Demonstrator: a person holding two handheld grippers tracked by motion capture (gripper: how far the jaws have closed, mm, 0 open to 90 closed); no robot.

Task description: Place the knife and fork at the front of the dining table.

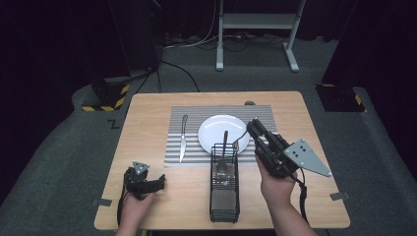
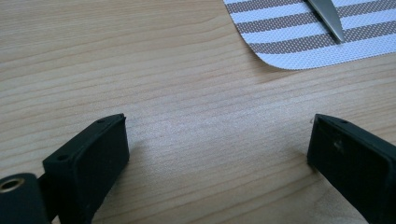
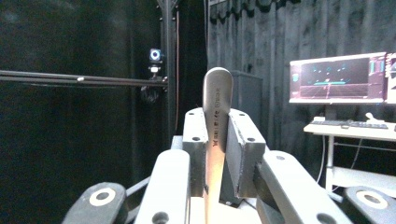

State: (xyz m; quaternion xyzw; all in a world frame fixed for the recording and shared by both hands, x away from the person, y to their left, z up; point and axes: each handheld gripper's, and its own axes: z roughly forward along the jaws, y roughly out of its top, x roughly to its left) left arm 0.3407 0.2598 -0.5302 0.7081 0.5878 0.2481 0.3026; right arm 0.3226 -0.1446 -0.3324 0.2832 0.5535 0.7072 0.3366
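The right gripper (image 1: 252, 126) clamped a stiff, slick metal fork (image 3: 216, 140) by its handle, right of centre, while the left gripper (image 1: 156, 184) stood open.

The table (image 1: 162, 196) is light wood with fine grain lines and a soft, smooth sheen, and the striped mat (image 2: 303, 32) on it is woven cloth with tiny bumpy dots. The plate (image 1: 216, 129) looks white, smooth and shiny, the knife (image 1: 183, 137) and the fork (image 3: 215, 135) are shiny grey metal, and the basket (image 1: 224, 196) is thin black wire. The left gripper (image 2: 217, 149) has dull black pads that look like matt plastic or rubber, and the right gripper (image 1: 252, 125) has a flat grey plate with a dull finish
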